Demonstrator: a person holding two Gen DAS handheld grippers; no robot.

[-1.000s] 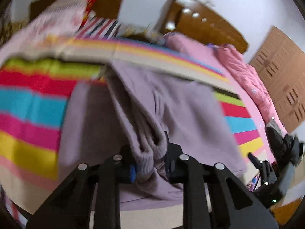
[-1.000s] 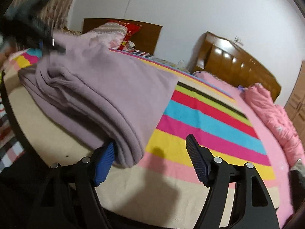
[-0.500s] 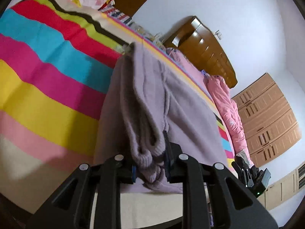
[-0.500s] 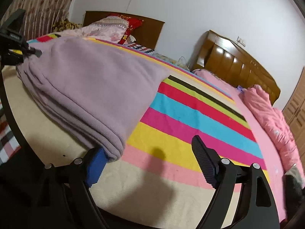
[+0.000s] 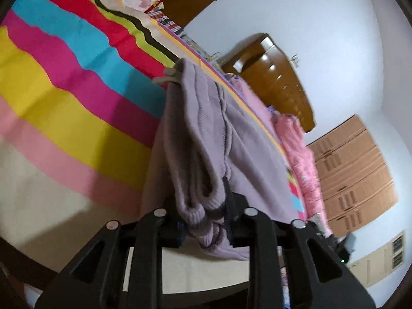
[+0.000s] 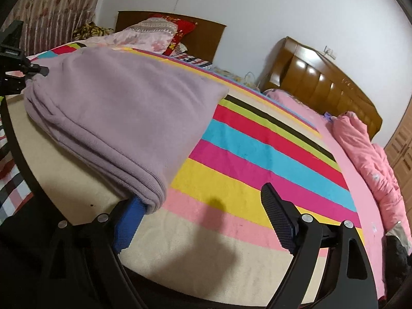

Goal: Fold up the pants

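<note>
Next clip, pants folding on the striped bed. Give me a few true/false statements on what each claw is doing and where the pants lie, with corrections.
1. The left claw is shut on the pants. True.
2. The right claw is shut on the pants. False: it is open, and the pants' corner only lies against its blue finger.
3. The pants are dark blue. False: they are lilac.
4. The pants lie folded in layers on the striped blanket. True.
5. The pink duvet covers the pants. False: it lies apart from them, toward the wardrobe side.
</note>
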